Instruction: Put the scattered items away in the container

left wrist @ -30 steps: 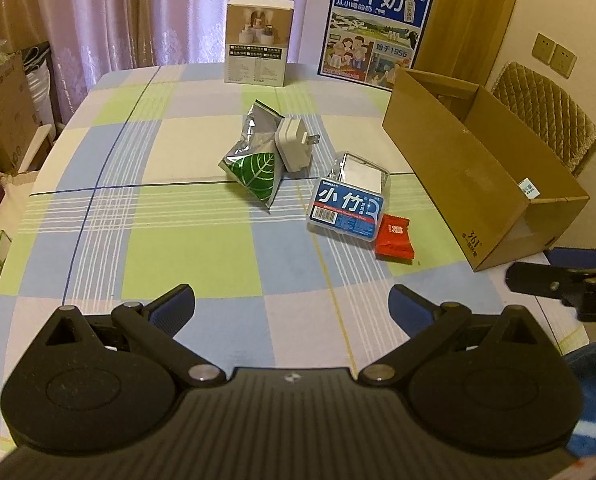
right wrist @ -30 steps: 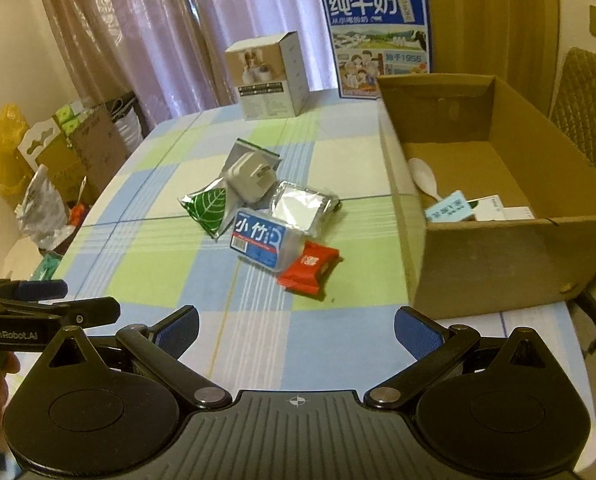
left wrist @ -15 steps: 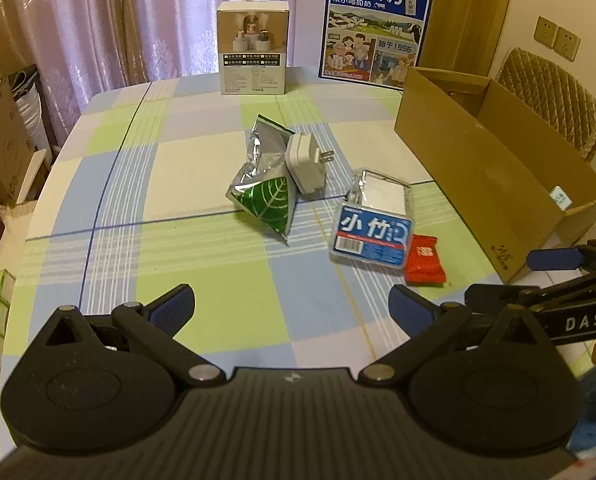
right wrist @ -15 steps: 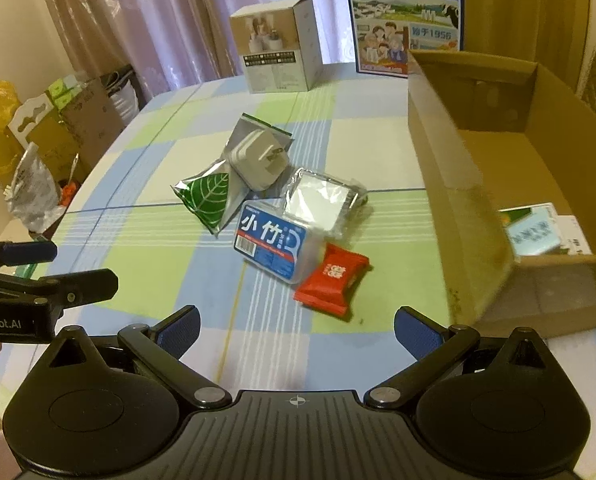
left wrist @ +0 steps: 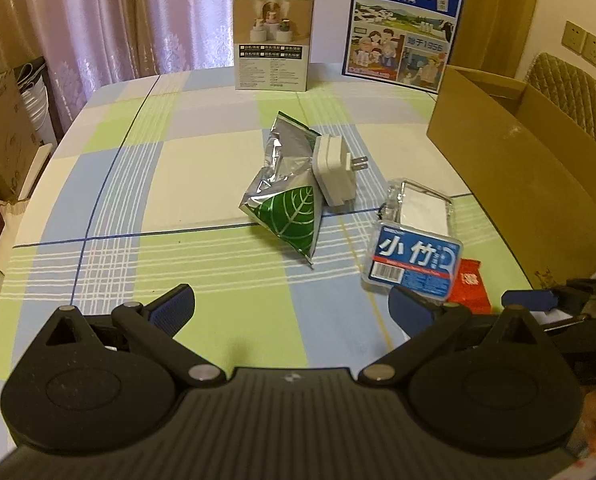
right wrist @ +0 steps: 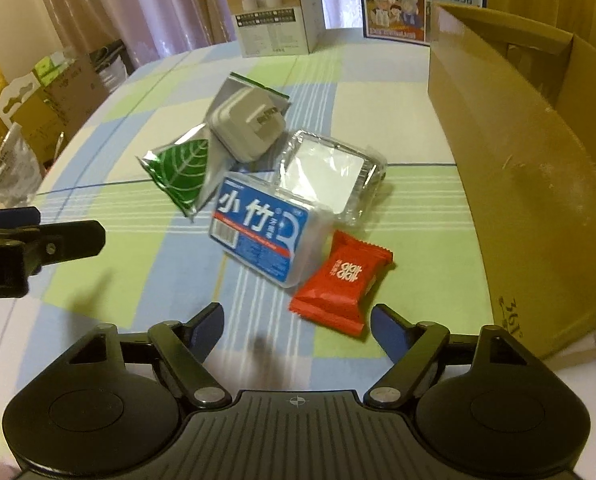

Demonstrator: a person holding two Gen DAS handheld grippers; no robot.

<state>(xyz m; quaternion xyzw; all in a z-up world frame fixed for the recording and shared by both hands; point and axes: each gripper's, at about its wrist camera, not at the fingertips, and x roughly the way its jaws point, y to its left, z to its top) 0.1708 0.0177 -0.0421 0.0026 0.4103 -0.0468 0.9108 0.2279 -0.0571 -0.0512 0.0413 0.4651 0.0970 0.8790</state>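
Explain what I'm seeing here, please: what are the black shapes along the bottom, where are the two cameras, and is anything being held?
Each picture comes from a camera mounted on a hand-held gripper, looking forward along its two fingers. The black shapes are the gripper's own body; the blue tips are its fingers. One view shows the left gripper, the other the right gripper. Both are open and hold nothing. On the checked tablecloth lie a green leaf packet, a white plug adapter, a clear plastic pack, a blue-labelled box and a red sweet wrapper. The cardboard box to the right is the container. The right gripper is nearest the red wrapper.
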